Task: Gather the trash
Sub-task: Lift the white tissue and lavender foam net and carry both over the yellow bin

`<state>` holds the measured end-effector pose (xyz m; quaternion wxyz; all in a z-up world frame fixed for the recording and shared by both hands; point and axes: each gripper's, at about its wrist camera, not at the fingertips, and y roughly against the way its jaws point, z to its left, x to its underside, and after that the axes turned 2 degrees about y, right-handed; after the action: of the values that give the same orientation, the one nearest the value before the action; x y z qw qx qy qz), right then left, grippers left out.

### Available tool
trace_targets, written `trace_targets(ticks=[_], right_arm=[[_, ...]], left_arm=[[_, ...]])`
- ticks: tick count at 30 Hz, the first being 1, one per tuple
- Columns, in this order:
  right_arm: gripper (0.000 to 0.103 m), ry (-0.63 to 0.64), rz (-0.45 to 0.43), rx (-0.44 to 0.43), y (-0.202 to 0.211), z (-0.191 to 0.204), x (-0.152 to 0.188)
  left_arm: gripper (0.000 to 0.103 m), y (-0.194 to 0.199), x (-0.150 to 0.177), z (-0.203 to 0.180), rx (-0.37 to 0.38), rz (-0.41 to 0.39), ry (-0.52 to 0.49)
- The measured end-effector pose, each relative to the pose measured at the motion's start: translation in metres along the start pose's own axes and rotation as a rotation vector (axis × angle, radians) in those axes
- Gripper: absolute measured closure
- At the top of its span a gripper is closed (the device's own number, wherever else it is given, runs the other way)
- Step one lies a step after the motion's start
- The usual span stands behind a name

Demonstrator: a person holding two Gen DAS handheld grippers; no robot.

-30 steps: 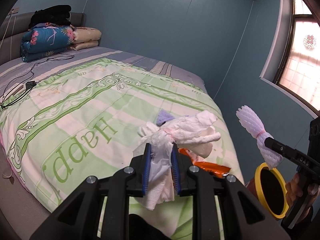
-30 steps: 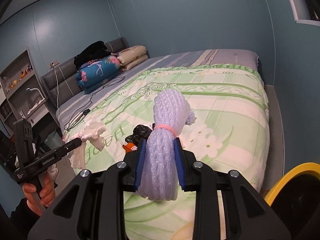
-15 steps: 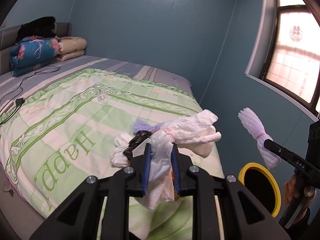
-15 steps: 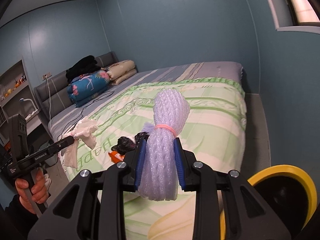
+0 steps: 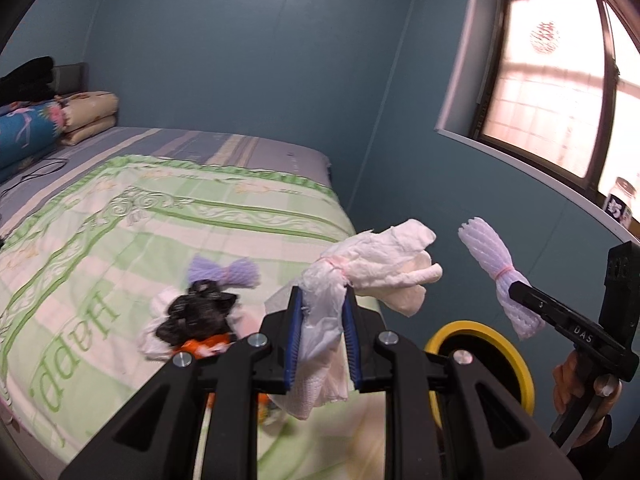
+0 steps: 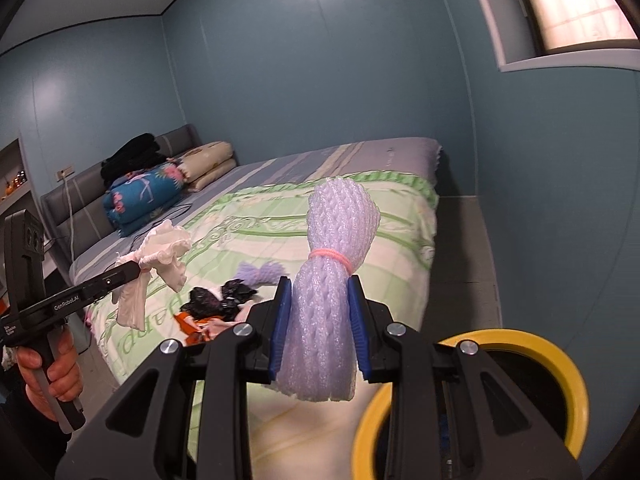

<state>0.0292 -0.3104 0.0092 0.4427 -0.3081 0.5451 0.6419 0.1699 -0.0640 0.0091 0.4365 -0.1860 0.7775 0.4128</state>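
Note:
My left gripper (image 5: 322,300) is shut on a crumpled white tissue bundle (image 5: 380,272) tied with a pink band, held in the air beside the bed's corner. My right gripper (image 6: 320,296) is shut on a pale lavender foam net roll (image 6: 336,240) with a pink band. A bin with a yellow rim (image 5: 516,364) (image 6: 568,364) stands on the floor just below and beyond both grippers. On the green quilt (image 5: 120,240) lies more trash: a black bag (image 5: 196,314), a lavender foam net (image 5: 228,270), white tissue and an orange wrapper (image 5: 200,346).
Folded blankets and pillows (image 6: 160,192) are stacked at the bed's head by a grey headboard. A black cable (image 5: 36,170) runs over the sheet. A window (image 5: 560,80) with a jar (image 5: 620,200) on its sill is to the right. A narrow floor strip (image 6: 464,264) runs between bed and wall.
Both grippers have swung right, away from the quilt, with their loads. The yellow-rimmed bin has come further into both views, and the trash pile on the quilt now shows left of my left gripper.

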Motion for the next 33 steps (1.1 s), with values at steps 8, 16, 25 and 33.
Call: trace_targets(ticks=[8,16,25,33], right_arm=[[0.076,-0.032,-0.015,0.082,0.019,-0.032,0.005],[0.076,-0.054,-0.022,0.145,0.034,-0.057,0.018],[0.076,-0.067,-0.024,0.199,0.047,-0.077,0.032],[0.076,-0.097,0.026,0.23,0.045,-0.097,0.043]], left_arm=[[0.085,-0.03,0.004,-0.045,0.09,0.043,-0.039],[0.085,-0.054,0.01,-0.087,0.158,0.093,-0.08],[0.085,-0.083,0.025,-0.129,0.208,0.157,-0.135],[0.085,-0.107,0.044,-0.154,0.216,0.227,-0.188]])
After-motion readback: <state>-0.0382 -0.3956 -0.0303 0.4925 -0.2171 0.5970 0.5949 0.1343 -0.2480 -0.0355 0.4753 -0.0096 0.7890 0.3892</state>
